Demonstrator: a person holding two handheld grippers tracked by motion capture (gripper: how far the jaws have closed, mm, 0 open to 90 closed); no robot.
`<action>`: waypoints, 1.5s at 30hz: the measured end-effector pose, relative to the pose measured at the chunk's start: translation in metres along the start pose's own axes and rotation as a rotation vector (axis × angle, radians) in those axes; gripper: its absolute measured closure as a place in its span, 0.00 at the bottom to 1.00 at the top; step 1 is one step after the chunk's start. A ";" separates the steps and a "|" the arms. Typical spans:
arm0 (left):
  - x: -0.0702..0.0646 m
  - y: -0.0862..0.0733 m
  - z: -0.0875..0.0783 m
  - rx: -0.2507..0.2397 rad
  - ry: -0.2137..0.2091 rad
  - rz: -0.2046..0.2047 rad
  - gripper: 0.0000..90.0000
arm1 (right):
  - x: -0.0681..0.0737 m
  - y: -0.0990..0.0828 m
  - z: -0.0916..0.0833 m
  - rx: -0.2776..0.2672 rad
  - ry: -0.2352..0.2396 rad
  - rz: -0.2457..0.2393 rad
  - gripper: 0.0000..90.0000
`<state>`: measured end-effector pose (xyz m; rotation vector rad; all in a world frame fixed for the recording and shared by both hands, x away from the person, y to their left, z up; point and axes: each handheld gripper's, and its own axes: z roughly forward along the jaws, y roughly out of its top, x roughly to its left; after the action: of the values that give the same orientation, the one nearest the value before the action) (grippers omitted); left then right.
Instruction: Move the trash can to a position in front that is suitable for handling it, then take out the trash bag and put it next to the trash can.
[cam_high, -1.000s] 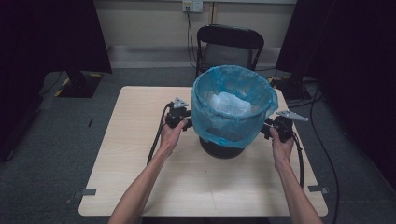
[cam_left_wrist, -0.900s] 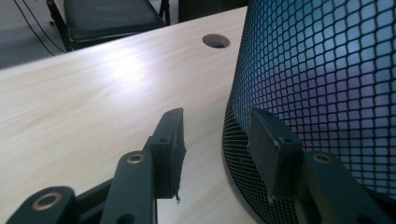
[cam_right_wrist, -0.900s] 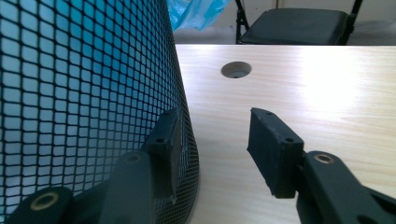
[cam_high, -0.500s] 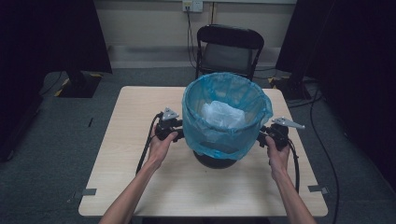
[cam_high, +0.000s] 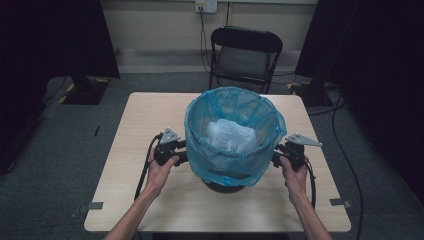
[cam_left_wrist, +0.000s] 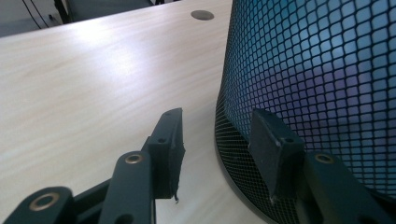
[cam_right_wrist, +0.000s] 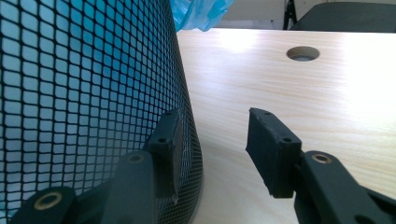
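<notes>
Now the bin (cam_high: 230, 145), lined with a blue bag (cam_high: 235, 107), stands at the middle of the table (cam_high: 125, 150). Left gripper (cam_high: 176, 152) and right gripper (cam_high: 280, 155) press its sides, jaws half spread, pinching nothing. Moving it seems unfinished.

No readable text, labels, brands, numbers or signs in any view. The mesh bin (cam_high: 227, 170) and its blue liner (cam_high: 235, 122) carry no print, the table top (cam_high: 150, 115) is bare wood grain, and the jaws of both grippers show only screws and rivets. The wall outlet (cam_high: 206, 6) is too small to read any marking.
</notes>
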<state>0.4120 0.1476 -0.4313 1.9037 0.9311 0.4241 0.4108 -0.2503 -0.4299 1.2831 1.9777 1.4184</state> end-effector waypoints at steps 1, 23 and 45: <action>0.000 -0.002 -0.003 -0.002 -0.007 -0.003 0.60 | 0.003 -0.001 -0.002 0.002 0.004 -0.009 0.62; -0.007 -0.040 -0.059 -0.012 -0.146 -0.057 0.52 | 0.039 -0.016 -0.020 0.032 0.088 -0.064 0.54; -0.007 -0.004 -0.097 -0.209 -0.176 -0.092 0.31 | 0.038 0.020 -0.062 -0.096 0.130 -0.053 0.24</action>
<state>0.3455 0.2017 -0.3856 1.6724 0.8213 0.2828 0.3550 -0.2499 -0.3789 1.1154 1.9837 1.5861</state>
